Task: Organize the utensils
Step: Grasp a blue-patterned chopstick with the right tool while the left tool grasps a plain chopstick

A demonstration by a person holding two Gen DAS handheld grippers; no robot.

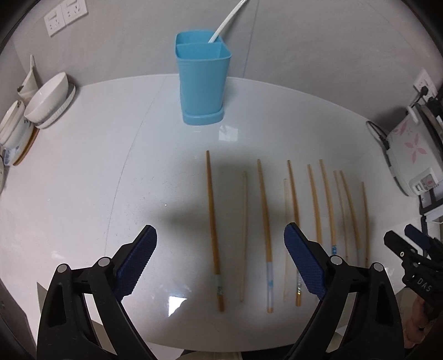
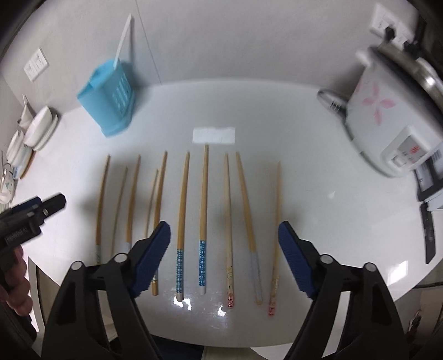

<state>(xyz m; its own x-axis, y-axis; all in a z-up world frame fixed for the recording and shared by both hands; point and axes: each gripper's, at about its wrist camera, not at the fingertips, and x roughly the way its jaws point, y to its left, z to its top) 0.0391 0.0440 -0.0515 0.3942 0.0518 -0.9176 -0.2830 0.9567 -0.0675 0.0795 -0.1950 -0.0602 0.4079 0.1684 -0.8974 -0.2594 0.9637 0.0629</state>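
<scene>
I hold 2 grippers above the white table [image 1: 83, 166], both tilted steeply down. My left gripper [image 1: 220, 254] stands wide open and holds nothing; between its blue pads [image 1: 135, 263] I see the table and some chopsticks lying flat under them, not touched. My right gripper [image 2: 223, 254] is also open with nothing in its grip, the jaws a little narrower than the left ones.

The chopsticks [image 2: 203, 210] lie in a loose row on the table, side by side, thin tips toward 12 o'clock and thick decorated ends toward 6 o'clock. In the right wrist view I count 10 of them; 2 with blue dotted ends [image 2: 180, 268] lie between the right jaws, together with 3 more at their 3 o'clock side.

The blue utensil holder [image 1: 202, 88] stands upright at 12 o'clock from the row, well apart from it, with 2 compartments. A white handle [image 1: 227, 22] leans out of the far compartment.

At 9 o'clock are white bowls [image 1: 47, 97]; at 3 o'clock a white rice cooker [image 2: 387, 116] with pink flowers.
</scene>
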